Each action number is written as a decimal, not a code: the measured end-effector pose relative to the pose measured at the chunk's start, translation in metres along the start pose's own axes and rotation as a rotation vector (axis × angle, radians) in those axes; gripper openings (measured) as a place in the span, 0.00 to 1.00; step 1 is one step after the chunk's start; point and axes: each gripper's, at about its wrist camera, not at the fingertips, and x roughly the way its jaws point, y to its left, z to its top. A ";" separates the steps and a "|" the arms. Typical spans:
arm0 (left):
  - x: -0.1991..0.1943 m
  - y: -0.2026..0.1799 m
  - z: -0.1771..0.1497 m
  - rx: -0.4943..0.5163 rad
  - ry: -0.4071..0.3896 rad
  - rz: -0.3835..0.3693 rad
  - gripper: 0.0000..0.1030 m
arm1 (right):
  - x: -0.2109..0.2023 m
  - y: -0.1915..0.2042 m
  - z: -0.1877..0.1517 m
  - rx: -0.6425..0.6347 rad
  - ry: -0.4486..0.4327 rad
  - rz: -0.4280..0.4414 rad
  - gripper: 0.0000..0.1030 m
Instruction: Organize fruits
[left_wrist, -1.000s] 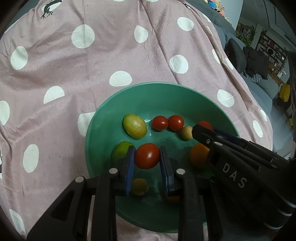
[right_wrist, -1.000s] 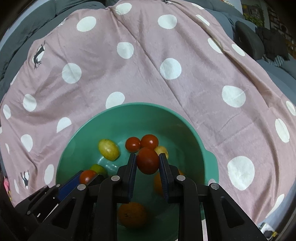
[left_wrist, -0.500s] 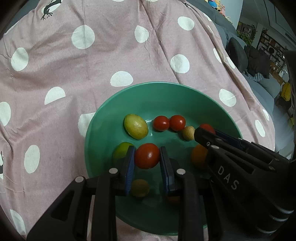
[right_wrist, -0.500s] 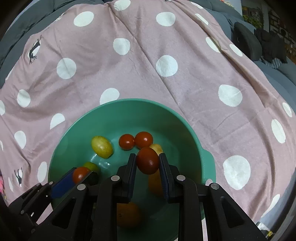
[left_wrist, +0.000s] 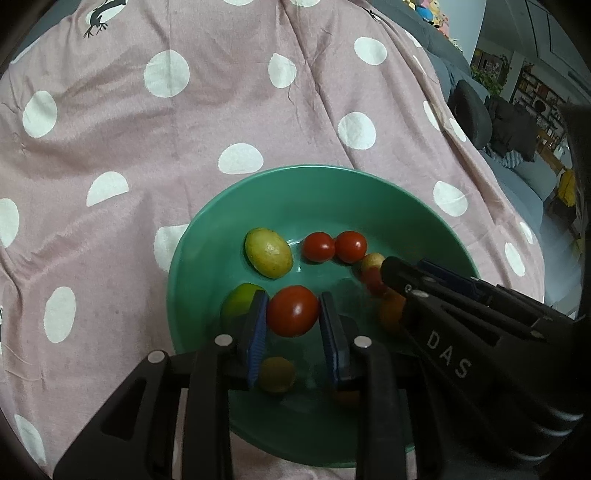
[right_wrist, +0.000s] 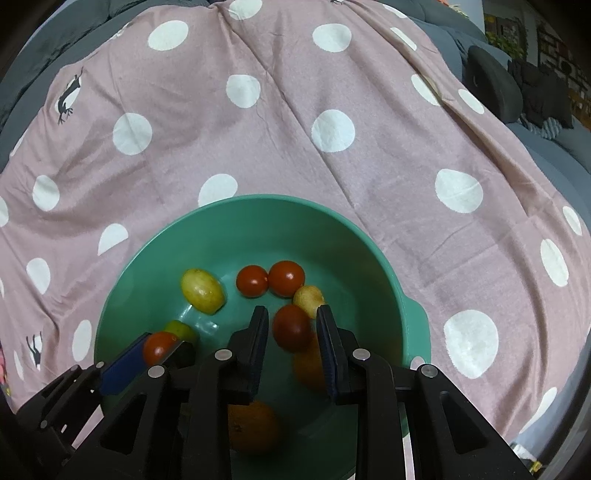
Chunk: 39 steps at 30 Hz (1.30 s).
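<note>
a pink cloth (left_wrist: 229, 122) with white dots covers a grey sofa (right_wrist: 561, 140); dark cushions (left_wrist: 472, 114) lie at right, with shelves (left_wrist: 543, 99) in the dim room beyond.

Only readable text I can find is "DAS", white capital letters printed on the black arm of my right hand-held gripper (left_wrist: 384, 275), seen from my left one's camera. The letters run slanted along the arm. Nothing else I can read anywhere; the shelves far off in the room behind are too small and blurry to make out.
</note>
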 end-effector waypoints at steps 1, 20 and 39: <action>0.000 -0.001 0.000 0.001 -0.001 -0.001 0.32 | 0.000 0.000 0.000 0.002 -0.001 0.002 0.27; -0.066 -0.002 0.008 0.000 -0.148 0.050 0.93 | -0.063 -0.007 0.005 0.033 -0.192 0.124 0.59; -0.082 0.003 -0.001 -0.036 -0.142 0.118 0.96 | -0.076 -0.016 0.005 0.048 -0.218 0.043 0.64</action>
